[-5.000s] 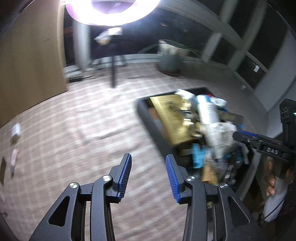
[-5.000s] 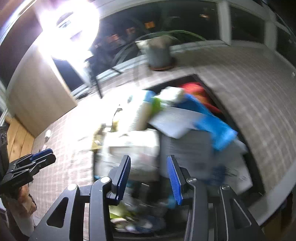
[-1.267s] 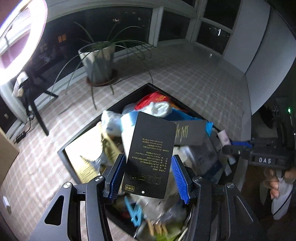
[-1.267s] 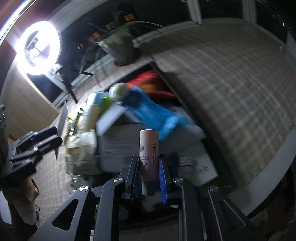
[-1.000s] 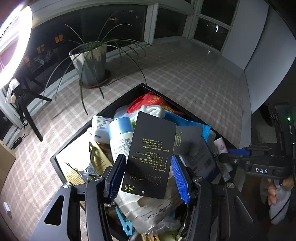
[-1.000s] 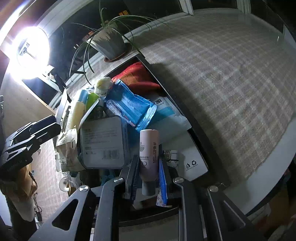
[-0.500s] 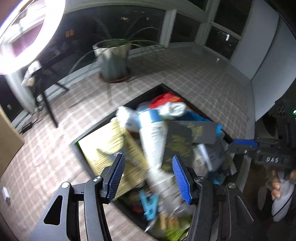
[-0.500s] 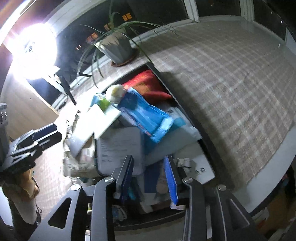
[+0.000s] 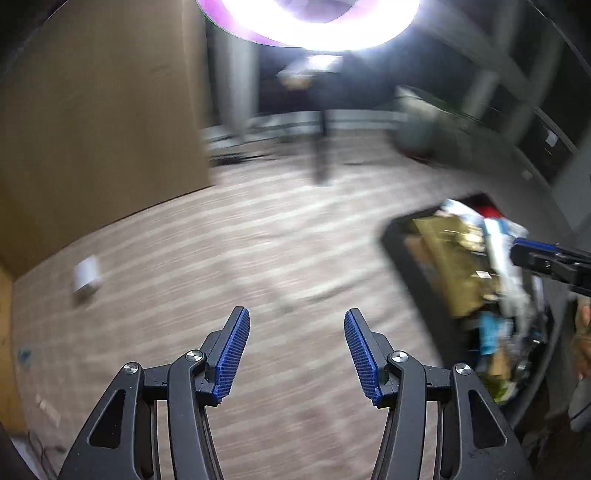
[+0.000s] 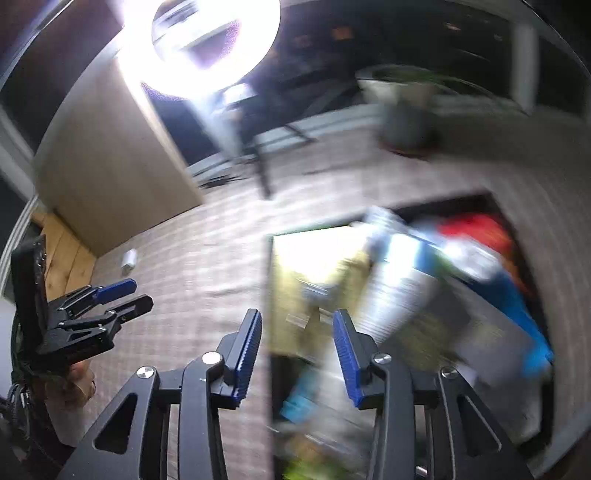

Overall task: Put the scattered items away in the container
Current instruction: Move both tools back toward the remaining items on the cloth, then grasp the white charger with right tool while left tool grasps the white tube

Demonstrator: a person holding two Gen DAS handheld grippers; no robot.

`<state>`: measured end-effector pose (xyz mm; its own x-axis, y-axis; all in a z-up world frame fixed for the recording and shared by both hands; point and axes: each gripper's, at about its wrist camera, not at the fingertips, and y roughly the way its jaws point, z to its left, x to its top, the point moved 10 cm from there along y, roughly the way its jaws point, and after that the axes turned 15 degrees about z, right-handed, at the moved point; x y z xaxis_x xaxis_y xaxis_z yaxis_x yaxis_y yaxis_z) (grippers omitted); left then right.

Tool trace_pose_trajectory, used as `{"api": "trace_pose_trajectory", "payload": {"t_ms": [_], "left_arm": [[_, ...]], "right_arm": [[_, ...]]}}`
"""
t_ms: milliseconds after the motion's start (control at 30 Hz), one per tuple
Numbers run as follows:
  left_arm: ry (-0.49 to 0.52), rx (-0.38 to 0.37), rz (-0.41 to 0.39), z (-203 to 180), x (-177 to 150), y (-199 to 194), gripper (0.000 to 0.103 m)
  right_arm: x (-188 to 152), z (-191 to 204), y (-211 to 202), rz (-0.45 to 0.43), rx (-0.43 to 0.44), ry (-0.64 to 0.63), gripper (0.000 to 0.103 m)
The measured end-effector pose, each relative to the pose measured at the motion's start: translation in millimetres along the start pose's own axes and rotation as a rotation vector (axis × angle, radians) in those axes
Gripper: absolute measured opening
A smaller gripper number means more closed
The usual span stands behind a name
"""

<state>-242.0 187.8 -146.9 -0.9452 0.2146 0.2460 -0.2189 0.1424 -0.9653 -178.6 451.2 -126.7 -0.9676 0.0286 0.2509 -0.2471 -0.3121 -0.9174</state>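
Left wrist view: the left gripper hangs over the table, which is covered in a woven checked cloth, blurred into pale streaks. Its black plastic fingers, faced with ribbed blue pads, stand wide apart with nothing between them. To the right sits the container, a black rectangular tray with low walls, heaped with things: a flat gold packet, a white cylindrical bottle and a red bag at the far end. The right gripper reaches in from the right edge above the heap. Well away on the left lies a small white box on the cloth. A bright ring light glares at the top, beside a flat tan panel.

Right wrist view: the right gripper hovers over the near left edge of the container, its ribbed blue fingers apart and empty. The tray contents are smeared by motion; the gold packet, the pale ridged bottle, the red bag and a blue wrapper can be made out. The left gripper shows at the left, also spread, above the cloth. The white box lies beyond it. A potted plant stands at the back.
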Motion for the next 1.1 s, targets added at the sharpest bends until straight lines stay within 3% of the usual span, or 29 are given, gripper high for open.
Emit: {"api": "trace_pose_trajectory", "payload": {"t_ms": [267,533,800,1100], "left_arm": [[-0.308,0.093,0.019,178.1,-51.4,-4.1,0.057],[-0.576,0.146,0.069,309.4,-122.0,3.6,0.057],[-0.755,0.182,0.109,380.2,-171.0,22.7,0.058],[-0.845,0.163,0.134,415.7,-181.8,45.5,0.058]], "right_arm": [[57.8,138.4,60.1,0.057,0.003,-0.226,0.045],[90.5,250.7,138.6,0.170,0.016,-0.361,0.045],[111.0,336.6,215.6,0.247,-0.022,-0.443,0.045],[130.0,377.9,285.7,0.332,-0.065,-0.437,0.045]]}}
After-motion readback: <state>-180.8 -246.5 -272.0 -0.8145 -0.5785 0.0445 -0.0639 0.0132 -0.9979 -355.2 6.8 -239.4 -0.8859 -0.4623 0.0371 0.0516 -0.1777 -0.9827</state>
